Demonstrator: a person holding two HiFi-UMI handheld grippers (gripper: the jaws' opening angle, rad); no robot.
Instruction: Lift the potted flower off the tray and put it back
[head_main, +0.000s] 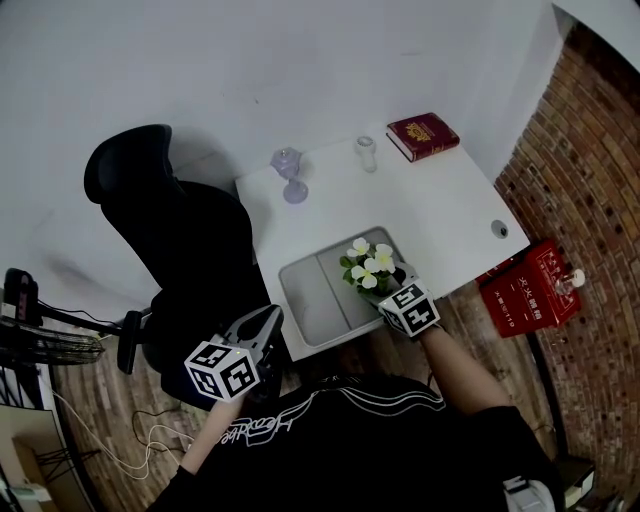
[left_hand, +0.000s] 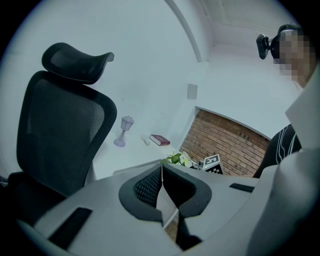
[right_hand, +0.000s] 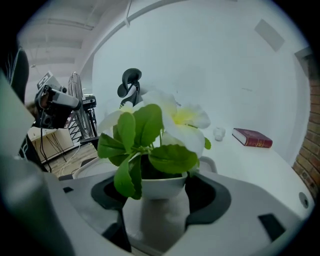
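The potted flower (head_main: 370, 268), white blooms and green leaves in a white pot, stands in the right part of the grey tray (head_main: 305, 300) at the white table's front edge. My right gripper (head_main: 392, 285) reaches in from the near right. In the right gripper view the white pot (right_hand: 157, 187) fills the gap between the two dark pads of that gripper (right_hand: 157, 200), which press on its sides. My left gripper (head_main: 272, 318) hovers off the tray's near left corner, by the chair, jaws together and empty. In the left gripper view its tips (left_hand: 162, 167) meet, with the flower (left_hand: 175, 159) beyond them.
On the table behind the tray stand a purple goblet-shaped ornament (head_main: 290, 172), a small glass jar (head_main: 366, 150) and a red book (head_main: 422, 134). A black office chair (head_main: 170, 230) is close on the left. A red box (head_main: 525, 290) sits by the brick wall at right.
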